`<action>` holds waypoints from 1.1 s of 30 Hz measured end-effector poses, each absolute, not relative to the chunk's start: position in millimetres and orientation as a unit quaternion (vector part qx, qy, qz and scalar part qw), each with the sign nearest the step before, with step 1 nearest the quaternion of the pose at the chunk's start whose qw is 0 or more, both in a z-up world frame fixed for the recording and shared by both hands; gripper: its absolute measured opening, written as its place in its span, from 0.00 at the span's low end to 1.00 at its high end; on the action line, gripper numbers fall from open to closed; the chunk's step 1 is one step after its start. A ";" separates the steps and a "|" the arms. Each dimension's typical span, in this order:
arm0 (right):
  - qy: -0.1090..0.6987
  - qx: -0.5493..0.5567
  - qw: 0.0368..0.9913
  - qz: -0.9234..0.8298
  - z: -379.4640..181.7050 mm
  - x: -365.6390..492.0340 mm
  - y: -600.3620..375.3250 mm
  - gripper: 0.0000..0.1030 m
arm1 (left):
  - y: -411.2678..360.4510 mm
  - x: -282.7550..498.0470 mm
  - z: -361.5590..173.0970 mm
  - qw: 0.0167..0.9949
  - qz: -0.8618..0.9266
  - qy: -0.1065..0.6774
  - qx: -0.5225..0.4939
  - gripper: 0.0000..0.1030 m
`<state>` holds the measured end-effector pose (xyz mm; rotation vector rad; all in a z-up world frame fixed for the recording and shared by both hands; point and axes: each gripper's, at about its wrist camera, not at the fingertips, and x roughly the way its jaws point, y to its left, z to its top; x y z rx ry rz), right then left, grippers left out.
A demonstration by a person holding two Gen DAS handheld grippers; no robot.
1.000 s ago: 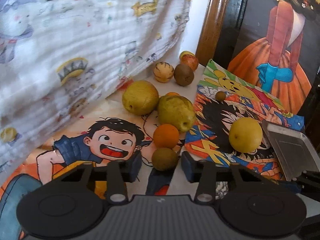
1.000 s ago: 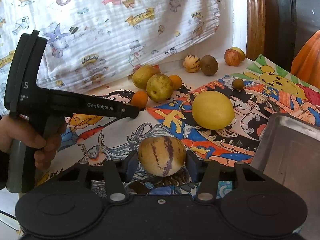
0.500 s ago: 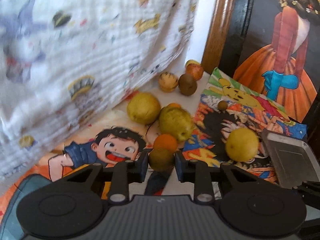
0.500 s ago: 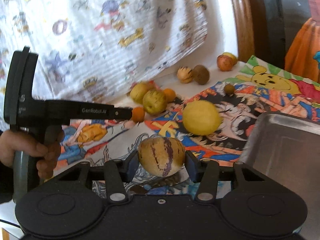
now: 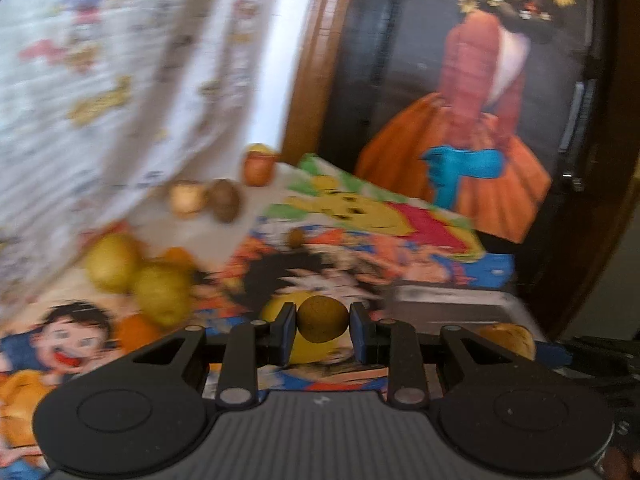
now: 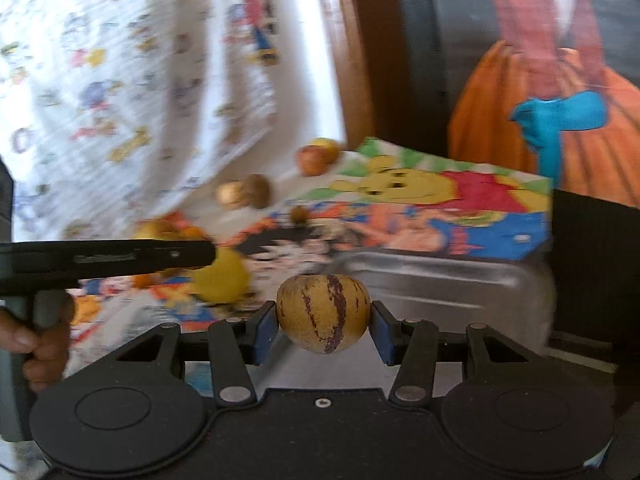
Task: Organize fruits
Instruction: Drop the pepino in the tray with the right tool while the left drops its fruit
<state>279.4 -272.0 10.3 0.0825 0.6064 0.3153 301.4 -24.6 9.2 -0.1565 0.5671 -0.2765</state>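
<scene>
My left gripper (image 5: 323,322) is shut on a small brown kiwi (image 5: 322,319) and holds it in the air above the cartoon mat. My right gripper (image 6: 323,326) is shut on a yellow striped melon (image 6: 322,312) and holds it in front of the metal tray (image 6: 440,284). The tray also shows in the left wrist view (image 5: 448,308), to the right of the kiwi. A big yellow fruit (image 6: 222,276) lies on the mat left of the tray. Both views are blurred by motion.
Several loose fruits lie at the back left: two yellow-green pears (image 5: 136,276), an orange (image 5: 136,330), a kiwi (image 5: 226,200), an apple (image 5: 259,166). A printed cloth (image 6: 120,80) hangs behind. The left gripper's body (image 6: 108,258) crosses the right wrist view at left.
My left gripper closed on the kiwi and lifted it, swinging right toward the tray. My right gripper carried the striped melon right, closer to the tray.
</scene>
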 end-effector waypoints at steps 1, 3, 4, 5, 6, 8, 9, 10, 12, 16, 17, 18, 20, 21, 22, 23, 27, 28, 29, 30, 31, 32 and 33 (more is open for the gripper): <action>0.297 0.036 0.943 0.143 8.4 283.6 -279.8 0.50 | -31.9 304.9 8.2 0.946 -0.149 0.278 -0.079 0.30; 0.297 0.025 0.947 0.121 3.6 292.3 -295.3 0.50 | -45.9 312.6 4.0 0.942 -0.168 0.280 -0.081 0.30; 0.296 0.019 0.948 0.111 0.9 297.4 -302.3 0.50 | -53.3 317.0 1.1 0.940 -0.176 0.282 -0.080 0.30; 0.297 0.014 0.949 0.103 -1.8 301.3 -308.3 0.50 | -60.5 321.0 -1.6 0.938 -0.183 0.283 -0.079 0.30; 0.299 0.010 0.950 0.093 -4.9 306.4 -314.2 0.50 | -67.5 325.0 -4.4 0.936 -0.191 0.285 -0.078 0.30; 0.302 0.007 0.950 0.080 -10.3 315.0 -323.9 0.50 | -80.0 333.5 -10.6 0.932 -0.204 0.290 -0.074 0.30; 0.303 0.007 0.950 0.075 -13.1 319.2 -328.7 0.50 | -85.9 338.0 -14.7 0.929 -0.210 0.295 -0.072 0.30; 0.304 0.007 0.950 0.072 -15.2 322.4 -332.1 0.50 | -90.9 341.5 -17.7 0.927 -0.215 0.299 -0.071 0.30; 0.306 0.003 0.950 0.067 -19.3 327.6 -336.5 0.50 | -99.7 348.1 -24.3 0.923 -0.224 0.305 -0.067 0.30; 0.306 -0.005 0.950 0.064 -25.9 335.8 -339.7 0.50 | -114.9 358.7 -35.4 0.919 -0.223 0.322 -0.048 0.30; 0.306 -0.004 0.950 0.065 -27.2 336.6 -339.8 0.50 | -118.1 360.7 -37.2 0.918 -0.222 0.325 -0.044 0.30; 0.306 -0.004 0.950 0.066 -28.4 337.3 -340.0 0.50 | -120.4 362.2 -38.9 0.917 -0.222 0.328 -0.040 0.30; 0.306 -0.007 0.950 0.066 -28.7 337.7 -338.7 0.50 | -124.5 364.5 -41.7 0.917 -0.218 0.333 -0.029 0.30; 0.305 -0.007 0.950 0.067 -28.6 337.5 -338.9 0.50 | -126.2 364.9 -42.6 0.917 -0.217 0.334 -0.024 0.30; 0.305 -0.006 0.950 0.067 -28.2 337.3 -338.9 0.50 | -126.8 365.2 -43.1 0.917 -0.217 0.335 -0.021 0.30; 0.305 -0.005 0.950 0.066 -28.0 337.0 -339.0 0.50 | -127.2 365.4 -43.8 0.916 -0.217 0.337 -0.020 0.30; 0.303 -0.007 0.951 0.067 -27.0 333.7 -338.1 0.52 | -127.9 365.4 -44.4 0.915 -0.217 0.339 -0.016 0.30; 0.300 -0.006 0.952 0.066 -25.8 331.9 -338.4 0.53 | -127.8 365.2 -44.3 0.915 -0.216 0.340 -0.016 0.30; 0.298 -0.006 0.952 0.066 -24.4 329.9 -338.8 0.55 | -127.6 365.0 -44.4 0.915 -0.216 0.341 -0.017 0.31; 0.297 -0.005 0.952 0.067 -22.9 327.6 -339.4 0.56 | -127.5 364.4 -44.1 0.914 -0.216 0.342 -0.017 0.31; 0.296 -0.004 0.953 0.066 -21.2 325.0 -340.1 0.57 | -127.1 363.4 -43.8 0.914 -0.215 0.343 -0.017 0.34; 0.295 -0.003 0.953 0.066 -19.5 322.4 -341.1 0.57 | -126.2 361.7 -43.1 0.914 -0.217 0.342 -0.019 0.38; 0.293 -0.002 0.954 0.065 -17.6 319.3 -341.7 0.58 | -125.4 359.6 -41.8 0.914 -0.219 0.341 -0.021 0.41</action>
